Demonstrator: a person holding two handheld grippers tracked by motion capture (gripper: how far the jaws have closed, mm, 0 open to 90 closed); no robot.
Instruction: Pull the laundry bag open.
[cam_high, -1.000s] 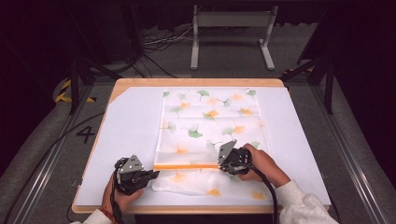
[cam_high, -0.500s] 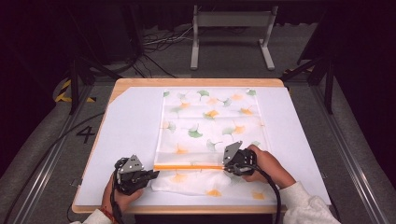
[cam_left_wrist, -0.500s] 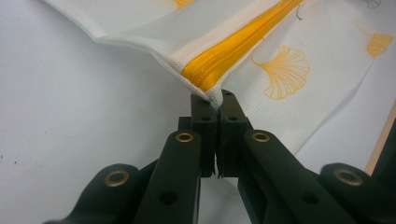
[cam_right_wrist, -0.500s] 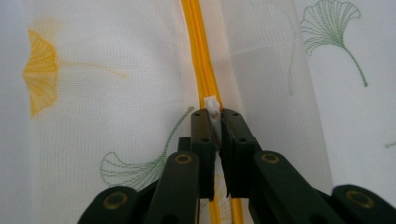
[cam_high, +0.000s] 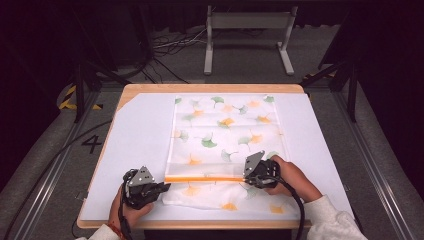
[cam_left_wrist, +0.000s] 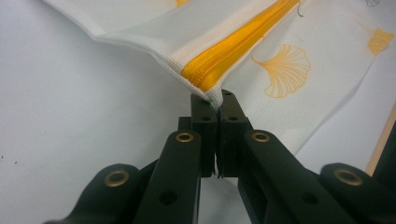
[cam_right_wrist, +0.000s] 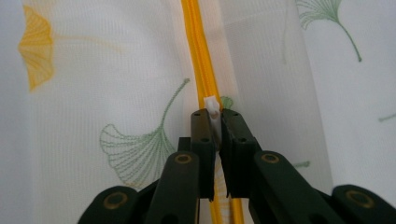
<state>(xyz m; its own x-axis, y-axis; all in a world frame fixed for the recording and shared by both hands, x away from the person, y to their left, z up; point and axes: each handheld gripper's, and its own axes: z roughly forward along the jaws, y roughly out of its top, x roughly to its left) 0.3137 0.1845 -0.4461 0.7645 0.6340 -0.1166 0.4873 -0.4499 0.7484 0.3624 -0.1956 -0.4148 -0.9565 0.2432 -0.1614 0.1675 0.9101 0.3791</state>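
At near table edge: mesh zipper bag, ginkgo-printed, flat on white mat. Left gripper clamps fabric corner at orange zipper end; right gripper pinches white pull tab. Fabric likely light, limp, wrinkle-prone; hold corner taut.

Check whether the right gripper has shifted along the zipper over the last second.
Yes. The right gripper slid slightly rightward along the orange zipper, away from the left gripper, towards the table's right edge.

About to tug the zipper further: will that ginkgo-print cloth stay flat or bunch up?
Probably bunches: the cloth looks thin and floppy, already rippled near the orange zipper. Likely light, so it may slide; the left gripper pinching its corner should help.
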